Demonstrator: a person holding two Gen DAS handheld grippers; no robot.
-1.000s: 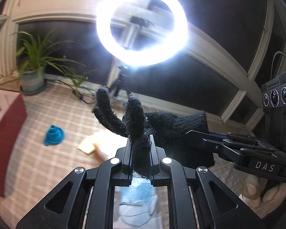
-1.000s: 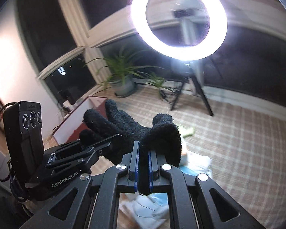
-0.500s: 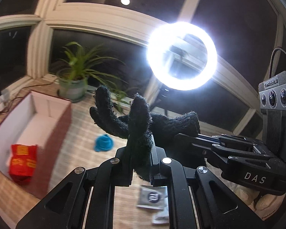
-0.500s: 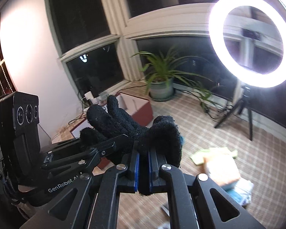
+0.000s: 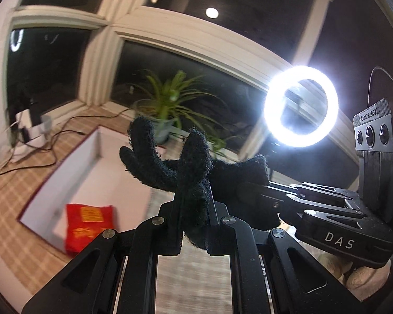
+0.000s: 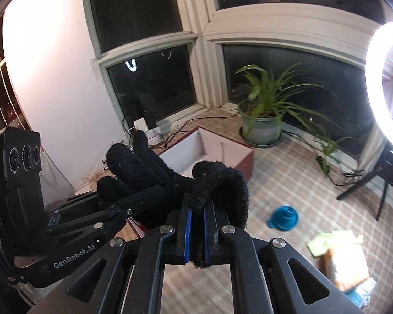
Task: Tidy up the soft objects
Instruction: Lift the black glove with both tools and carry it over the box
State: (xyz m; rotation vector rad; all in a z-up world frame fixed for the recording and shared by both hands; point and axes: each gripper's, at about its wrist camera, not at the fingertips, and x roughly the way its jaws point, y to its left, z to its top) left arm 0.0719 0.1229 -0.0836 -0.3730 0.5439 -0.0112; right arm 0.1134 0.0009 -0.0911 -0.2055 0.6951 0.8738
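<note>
Left wrist view: both hand-held grippers [image 5: 195, 209] pinch one black glove [image 5: 196, 162] beside the box [image 5: 97, 141]; uneven release could drop it outside.

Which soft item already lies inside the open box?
The red pouch with yellow print, lying in the white-lined box; the black glove is held above the floor by both grippers.

"DAS" stands in pale capitals on the black body of the right gripper [image 5: 238, 180], seen to the right of the left gripper [image 5: 194, 225] from the left wrist. Above it, the small print on the camera block [image 5: 372, 133] is too blurred to read. From the right wrist, "GenRobot.AI" is printed in white on the left gripper's body. The red packet [image 5: 87, 225] carries yellow labels whose print is unreadable.
</note>
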